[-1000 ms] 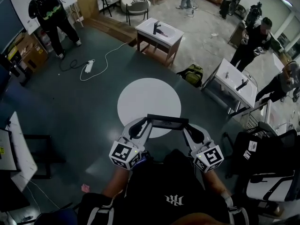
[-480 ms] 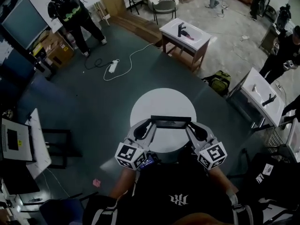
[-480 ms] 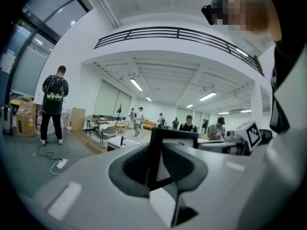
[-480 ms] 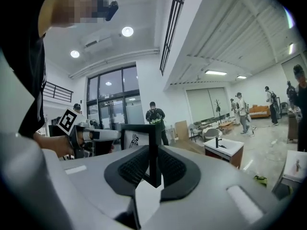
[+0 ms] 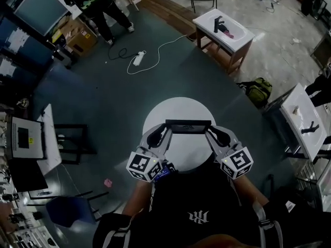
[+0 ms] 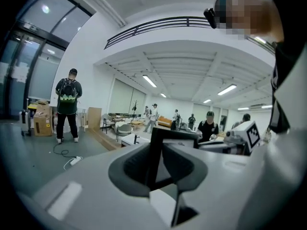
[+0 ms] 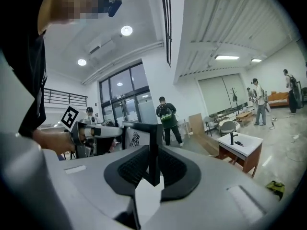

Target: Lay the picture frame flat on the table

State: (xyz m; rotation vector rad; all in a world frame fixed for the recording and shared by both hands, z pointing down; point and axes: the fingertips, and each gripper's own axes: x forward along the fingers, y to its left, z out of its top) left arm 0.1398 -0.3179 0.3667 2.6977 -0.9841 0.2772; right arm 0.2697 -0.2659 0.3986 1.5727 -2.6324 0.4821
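Note:
A black picture frame (image 5: 188, 126) stands upright in the air in front of me, held by its two side edges. My left gripper (image 5: 164, 134) is shut on its left edge, and my right gripper (image 5: 212, 133) is shut on its right edge. In the left gripper view the frame's dark edge (image 6: 156, 150) runs up between the pads of the left gripper (image 6: 161, 166). The right gripper view shows the frame (image 7: 138, 137) with a printed emblem on a white sheet, pinched in the right gripper (image 7: 154, 169). Below the frame lies a white round surface (image 5: 176, 107).
Two white sink stands are at the top right (image 5: 223, 29) and right edge (image 5: 305, 119), with a green backpack (image 5: 257, 90) between them. A person (image 5: 95, 1) stands at the top left near cardboard boxes. A desk with a monitor (image 5: 26, 138) is at the left. A power strip (image 5: 138, 59) lies on the floor.
I have turned left with both grippers, and the held frame now hangs over the white round surface instead of at its near edge. Both grips are unchanged.

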